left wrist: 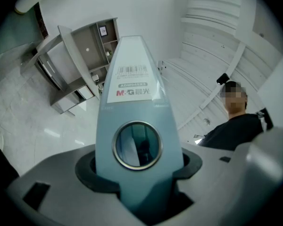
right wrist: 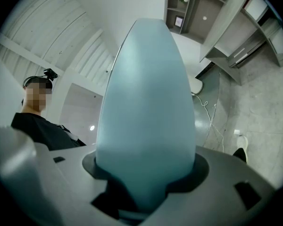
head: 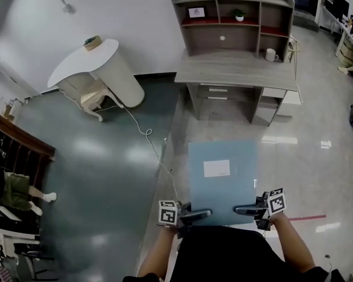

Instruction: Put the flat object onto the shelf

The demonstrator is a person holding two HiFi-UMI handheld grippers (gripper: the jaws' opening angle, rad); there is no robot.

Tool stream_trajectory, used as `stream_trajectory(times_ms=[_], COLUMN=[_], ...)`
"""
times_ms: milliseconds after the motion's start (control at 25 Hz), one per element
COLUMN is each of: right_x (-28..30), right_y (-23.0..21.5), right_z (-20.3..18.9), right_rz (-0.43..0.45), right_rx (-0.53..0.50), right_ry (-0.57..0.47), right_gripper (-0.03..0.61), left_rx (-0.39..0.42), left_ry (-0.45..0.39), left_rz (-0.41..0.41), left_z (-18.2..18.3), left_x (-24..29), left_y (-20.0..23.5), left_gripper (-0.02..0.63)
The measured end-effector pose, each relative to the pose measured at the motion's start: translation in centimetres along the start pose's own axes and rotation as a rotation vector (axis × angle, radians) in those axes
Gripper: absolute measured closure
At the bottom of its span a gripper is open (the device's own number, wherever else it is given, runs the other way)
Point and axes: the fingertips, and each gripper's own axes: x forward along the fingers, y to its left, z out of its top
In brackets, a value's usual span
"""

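Snugly between left claw (head: 201,214), right claw (head: 243,210): folder (head: 222,184)

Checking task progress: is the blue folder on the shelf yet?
Off: left gripper and right gripper hold the blue folder over the floor, short of the shelf.

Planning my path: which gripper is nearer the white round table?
Left. The left gripper, clamped on the blue folder, has the white round table ahead to its left; the right gripper holds the folder's other side, farther away.
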Motion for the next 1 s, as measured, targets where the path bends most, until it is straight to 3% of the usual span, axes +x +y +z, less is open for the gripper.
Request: stream_trajectory(times_ms=[720,1000], right_x=[12.1,16.3], right_y=[-9.1,-11.3], right_z=[22.5,28.3], right_rz=[-0.083,-0.121], right_rx=[0.018,0.016], right_ry=[-0.067,-0.081], right_gripper=[0.301,0.304], left_rx=[-0.028,-0.026], left_ry=[0.058,0.068], left_rz=[-0.080,-0.114], left_z=[25.0,31.7], left_x=[-7.1,-10.1], left_y=[10.1,12.6], left_gripper=[0.330,0.328])
